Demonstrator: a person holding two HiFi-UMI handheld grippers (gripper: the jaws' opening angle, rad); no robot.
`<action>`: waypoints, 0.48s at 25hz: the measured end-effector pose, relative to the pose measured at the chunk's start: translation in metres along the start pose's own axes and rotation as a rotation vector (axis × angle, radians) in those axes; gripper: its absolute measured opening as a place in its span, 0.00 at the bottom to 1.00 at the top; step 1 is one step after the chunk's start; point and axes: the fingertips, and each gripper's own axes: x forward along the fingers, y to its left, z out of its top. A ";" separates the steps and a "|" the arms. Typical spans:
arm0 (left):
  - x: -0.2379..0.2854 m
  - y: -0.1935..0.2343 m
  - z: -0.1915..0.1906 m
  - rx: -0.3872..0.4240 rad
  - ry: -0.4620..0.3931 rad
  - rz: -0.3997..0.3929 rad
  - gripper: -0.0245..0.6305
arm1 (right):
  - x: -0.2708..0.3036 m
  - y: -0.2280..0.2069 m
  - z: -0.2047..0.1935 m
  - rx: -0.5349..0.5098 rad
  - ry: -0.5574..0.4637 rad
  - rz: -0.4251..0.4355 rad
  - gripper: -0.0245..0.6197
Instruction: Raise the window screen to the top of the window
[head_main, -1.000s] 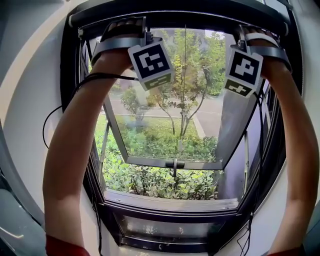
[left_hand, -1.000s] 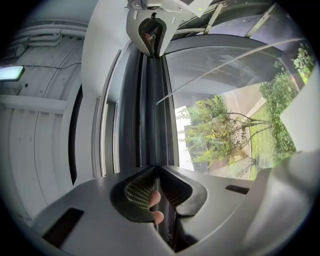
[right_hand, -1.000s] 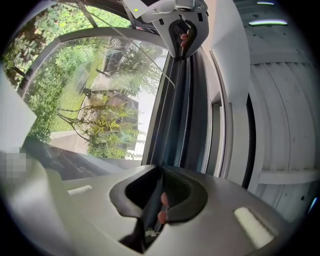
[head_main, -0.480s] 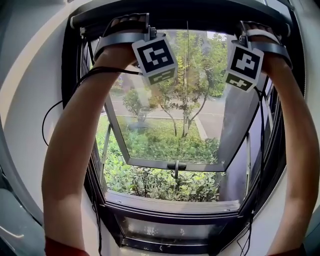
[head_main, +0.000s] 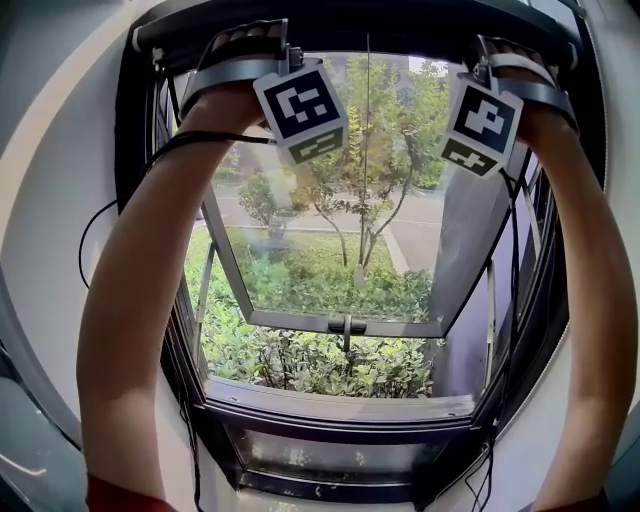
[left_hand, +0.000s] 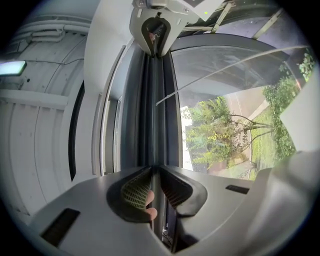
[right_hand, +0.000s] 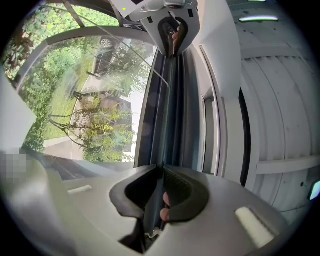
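Both arms overhead at window frame (head_main: 150, 250) top. Left gripper (left_hand: 156, 169) and right gripper (right_hand: 162, 167) each pinch screen bar (left_hand: 158, 110), jaws nearly together on thin rail (screen looks fully raised). Risk: one-sided or early release could let bar slip, skew, drop back down.

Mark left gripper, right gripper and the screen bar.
left gripper (left_hand: 155, 168): left gripper view, between its jaw tips, closed on the bar.
right gripper (right_hand: 162, 166): right gripper view, between its jaw tips.
screen bar (left_hand: 158, 110): left gripper view, mid-span between the two grippers.
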 end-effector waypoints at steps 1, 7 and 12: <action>-0.002 0.000 0.002 -0.012 -0.010 0.005 0.11 | -0.001 0.000 -0.001 0.009 -0.008 -0.002 0.11; -0.018 -0.005 0.013 -0.059 -0.062 0.034 0.19 | -0.008 0.012 0.001 0.052 -0.057 0.029 0.24; -0.033 -0.013 0.014 -0.090 -0.093 0.009 0.23 | -0.025 0.028 0.015 0.089 -0.101 0.032 0.24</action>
